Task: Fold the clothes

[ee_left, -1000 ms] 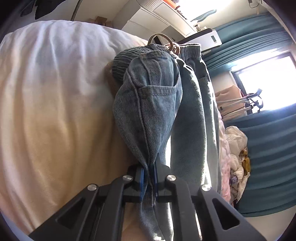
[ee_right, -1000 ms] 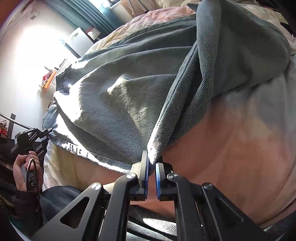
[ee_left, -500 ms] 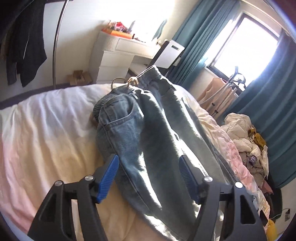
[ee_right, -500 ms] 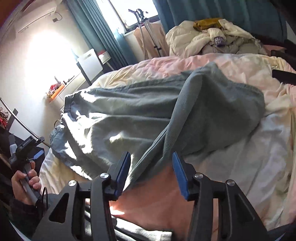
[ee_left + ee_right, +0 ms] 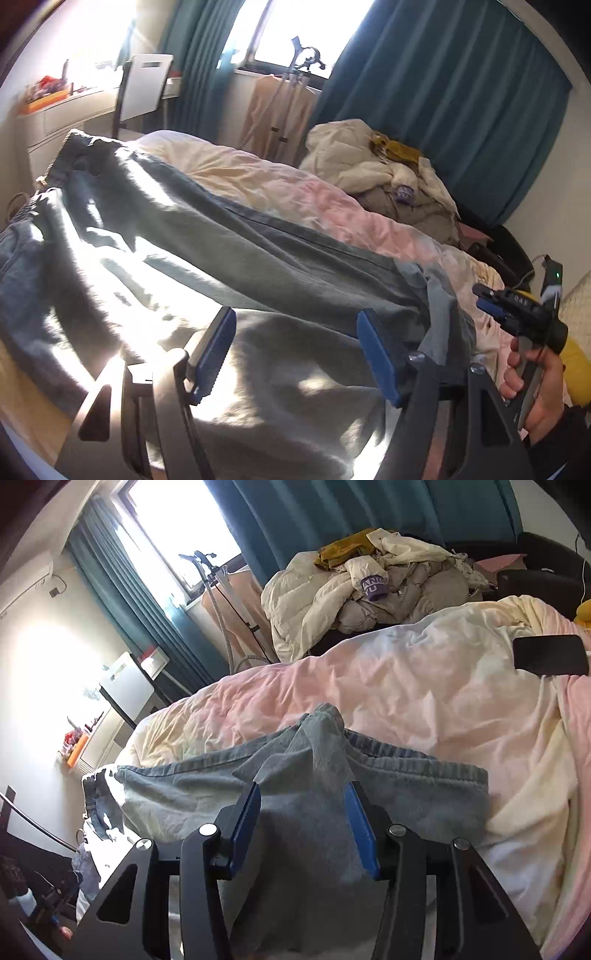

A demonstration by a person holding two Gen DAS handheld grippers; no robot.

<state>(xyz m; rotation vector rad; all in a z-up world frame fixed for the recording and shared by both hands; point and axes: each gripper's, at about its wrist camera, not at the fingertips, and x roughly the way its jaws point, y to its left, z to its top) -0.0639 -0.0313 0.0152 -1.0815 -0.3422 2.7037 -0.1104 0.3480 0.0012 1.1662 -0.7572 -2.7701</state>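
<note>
The jeans are lying spread across the near side of the bed, their waistband toward the left in the left wrist view. The left gripper is hovering over them with jaws apart, and the right gripper is hanging above the hem end, nothing between its pads. Behind the bed, a pile of clothes is sitting before the curtains. A phone is resting on the bedding at the far right. A desk is standing beyond the waistband.
</note>
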